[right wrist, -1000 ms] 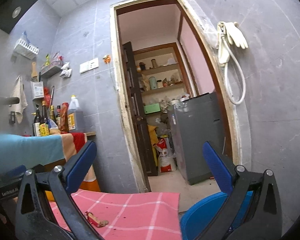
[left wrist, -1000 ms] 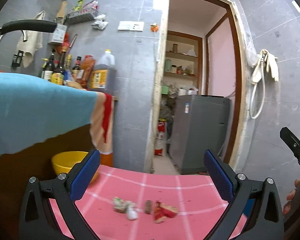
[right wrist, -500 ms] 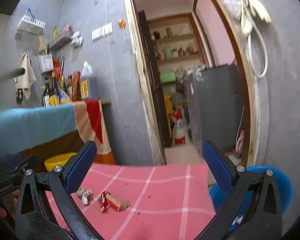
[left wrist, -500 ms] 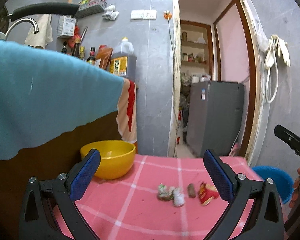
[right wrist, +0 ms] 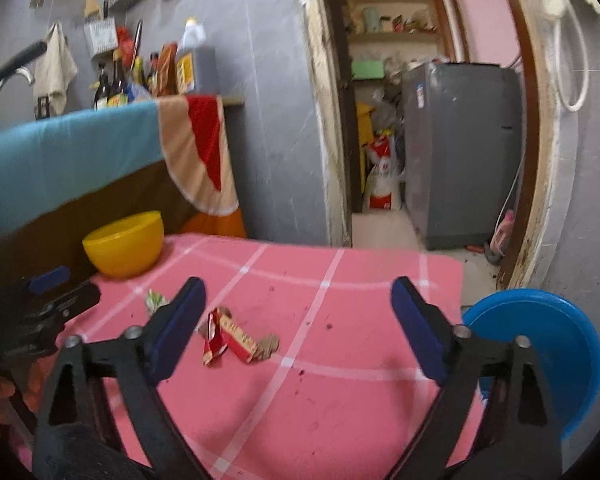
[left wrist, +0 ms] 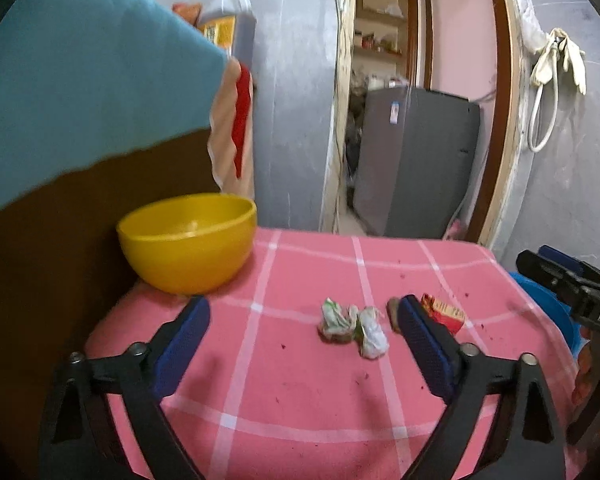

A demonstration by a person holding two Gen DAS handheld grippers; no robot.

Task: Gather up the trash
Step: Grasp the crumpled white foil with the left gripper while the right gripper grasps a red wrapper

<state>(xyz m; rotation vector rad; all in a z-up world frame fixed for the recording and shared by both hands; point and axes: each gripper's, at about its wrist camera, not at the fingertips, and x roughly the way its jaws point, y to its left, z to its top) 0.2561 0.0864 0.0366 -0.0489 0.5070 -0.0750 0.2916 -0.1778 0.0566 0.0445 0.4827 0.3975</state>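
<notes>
Lying mid-table, the crumpled wrappers are judged light and crushable, best pinched across the bulk. Left tongs, just narrowed, and right tongs are held apart, empty.

We hold our left gripper over the pink checked cloth tabletop, its jaws apart and just closing. Two crumpled white-green paper scraps lie between them, untouched, beside a round yellow plastic bowl.
</notes>
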